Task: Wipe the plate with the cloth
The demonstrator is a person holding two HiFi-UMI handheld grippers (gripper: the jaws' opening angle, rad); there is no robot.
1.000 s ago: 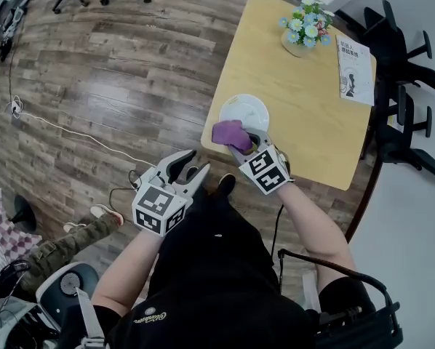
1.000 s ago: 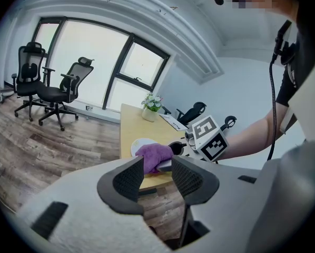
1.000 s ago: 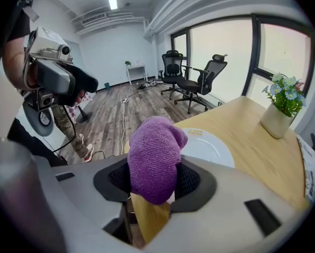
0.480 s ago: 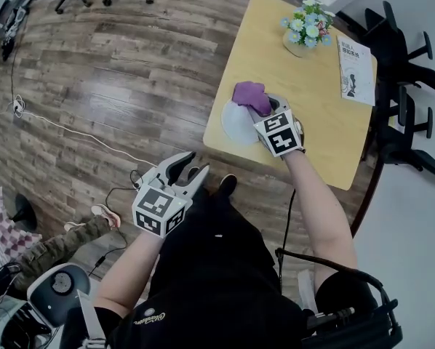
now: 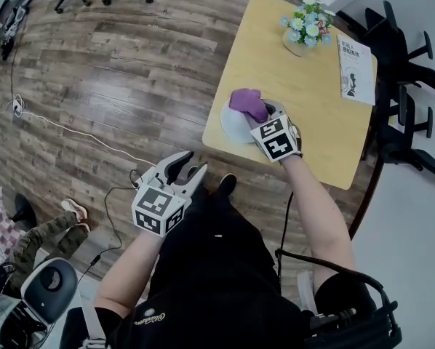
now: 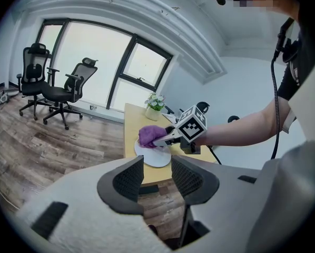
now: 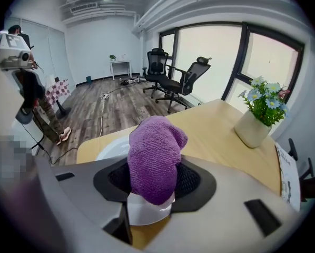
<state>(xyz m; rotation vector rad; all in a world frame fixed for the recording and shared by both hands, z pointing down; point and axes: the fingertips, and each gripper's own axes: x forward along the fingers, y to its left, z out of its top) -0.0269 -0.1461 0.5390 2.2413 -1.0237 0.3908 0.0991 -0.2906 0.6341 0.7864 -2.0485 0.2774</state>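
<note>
Your right gripper reaches over the near left corner of the light wooden table, its jaws closed on the purple cloth. The cloth is bunched into a rounded wad that stands up between the two dark pads and bulges above them. The white plate lies flat at that same corner, close to the table edge. The wad sits over the far part of the plate, beside its rim; whether it presses on the surface cannot be told. Your left gripper hangs off the table, over the wood floor and just in front of your body. Its jaws stand apart with nothing between them, and they point toward the plate. At the table's far end stand a pot of flowers and, beside it, a booklet, both well apart from the plate.
</note>
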